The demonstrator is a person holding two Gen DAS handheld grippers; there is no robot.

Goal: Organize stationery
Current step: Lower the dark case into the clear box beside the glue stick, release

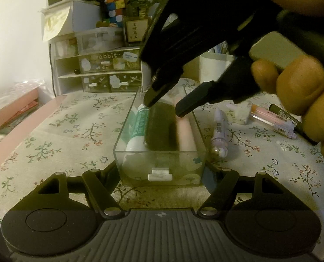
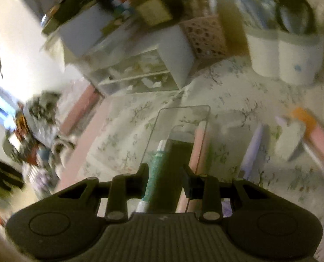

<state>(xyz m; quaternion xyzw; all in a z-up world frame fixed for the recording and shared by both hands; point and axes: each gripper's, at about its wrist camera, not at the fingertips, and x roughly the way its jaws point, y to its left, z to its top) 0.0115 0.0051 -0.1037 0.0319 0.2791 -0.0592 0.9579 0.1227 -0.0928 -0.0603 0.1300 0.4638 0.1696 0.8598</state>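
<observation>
The tray (image 1: pixel 159 161) is clamped by the left gripper (image 1: pixel 162 174); the right gripper (image 1: pixel 164 107), unclenched and empty above it, could knock the pens (image 1: pixel 159 128) askew.

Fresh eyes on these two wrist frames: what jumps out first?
The clear tray at centre of the floral tablecloth, gripped at its near end by the left gripper and holding a teal tube, a dark block and a pink item. Above it hangs the right gripper, jaws apart over the dark block. Loose pens lie to the tray's right.
</observation>
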